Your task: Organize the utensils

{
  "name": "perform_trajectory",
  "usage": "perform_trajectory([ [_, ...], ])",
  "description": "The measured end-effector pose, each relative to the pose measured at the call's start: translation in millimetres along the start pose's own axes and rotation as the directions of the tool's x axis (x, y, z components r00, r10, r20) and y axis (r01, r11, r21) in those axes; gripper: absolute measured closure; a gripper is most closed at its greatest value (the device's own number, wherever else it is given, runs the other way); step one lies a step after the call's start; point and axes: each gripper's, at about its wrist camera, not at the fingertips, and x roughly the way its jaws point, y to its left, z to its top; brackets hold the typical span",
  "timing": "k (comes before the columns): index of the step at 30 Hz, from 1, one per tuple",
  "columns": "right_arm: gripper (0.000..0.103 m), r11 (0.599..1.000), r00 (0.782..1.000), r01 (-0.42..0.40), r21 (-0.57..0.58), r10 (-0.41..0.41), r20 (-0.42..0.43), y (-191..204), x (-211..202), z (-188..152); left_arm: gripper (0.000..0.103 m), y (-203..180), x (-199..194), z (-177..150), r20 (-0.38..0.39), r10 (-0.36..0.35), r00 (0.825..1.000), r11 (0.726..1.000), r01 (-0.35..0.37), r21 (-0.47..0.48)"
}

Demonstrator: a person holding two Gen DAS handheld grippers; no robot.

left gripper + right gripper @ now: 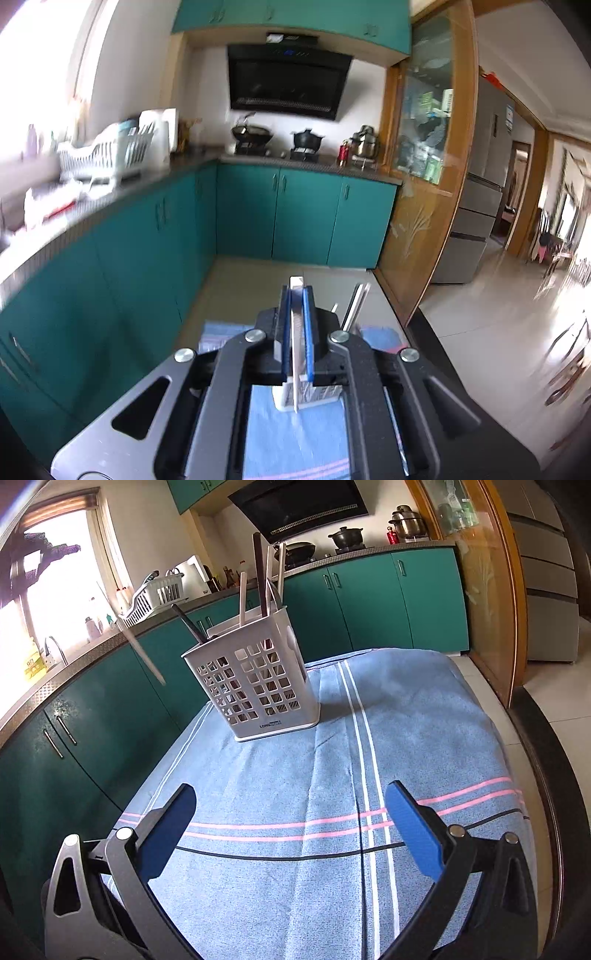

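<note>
Teal base cabinets [243, 210] running along two walls under a dark speckled countertop [55, 681]. Black range hood [288, 83] hanging over the stove. Daylight flooding through the window [62, 579]. Pale floor tiles [491, 325] gleaming beyond the wood-framed glass door [424, 147].

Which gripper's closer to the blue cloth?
Right. The right gripper sits open, low over the blue cloth; the left gripper, shut on a white utensil, is well above it.

Ahead of my open right jaws, the white utensil basket [255, 686] carries "LONG…" on its base rim; the remainder is illegible.
</note>
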Motion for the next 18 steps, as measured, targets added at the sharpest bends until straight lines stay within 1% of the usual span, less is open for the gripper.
perform_trajectory([
  [1,0.003,1.000,1.000,0.000,-0.001,0.000,0.001,-0.1,-0.2,0.0,0.097,-8.0,1.8,10.3,0.007,0.002,1.000,1.000,-0.002,0.014],
  [4,0.003,1.000,1.000,-0.001,0.004,0.001,0.003,-1.3,-0.6,0.5,0.097,-21.6,12.5,26.8,0.025,0.017,1.000,0.999,-0.018,0.037],
  [7,0.003,1.000,1.000,-0.004,0.006,0.004,0.007,-2.5,-1.8,1.1,0.097,-28.0,35.8,39.3,0.011,0.035,0.999,0.999,-0.035,0.037],
  [9,0.003,1.000,1.000,-0.005,0.005,0.005,0.008,-2.7,-2.6,1.6,0.097,-23.1,56.2,41.5,-0.006,0.049,0.999,0.998,-0.049,0.041],
  [10,0.003,1.000,1.000,-0.005,0.004,0.005,0.009,-3.0,-2.8,1.7,0.097,-22.5,67.8,40.5,-0.019,0.060,0.998,0.998,-0.059,0.037],
  [13,0.003,1.000,1.000,-0.004,0.008,0.003,0.007,-5.4,-2.4,1.8,0.097,-15.3,94.8,32.2,-0.058,0.063,0.996,0.998,-0.062,0.018],
  [16,0.003,1.000,1.000,-0.002,0.008,0.002,0.010,-6.2,-3.3,2.2,0.097,-9.1,125.2,11.7,-0.108,0.038,0.993,0.999,-0.038,0.002],
  [17,0.003,1.000,1.000,-0.002,0.008,0.001,0.010,-6.6,-3.7,2.0,0.097,-5.1,139.8,-1.9,-0.141,0.025,0.990,1.000,-0.027,-0.012],
  [18,0.003,1.000,1.000,-0.002,0.009,0.002,0.009,-6.8,-3.4,2.0,0.097,-3.8,146.7,-8.1,-0.148,0.013,0.989,1.000,-0.016,-0.017],
])
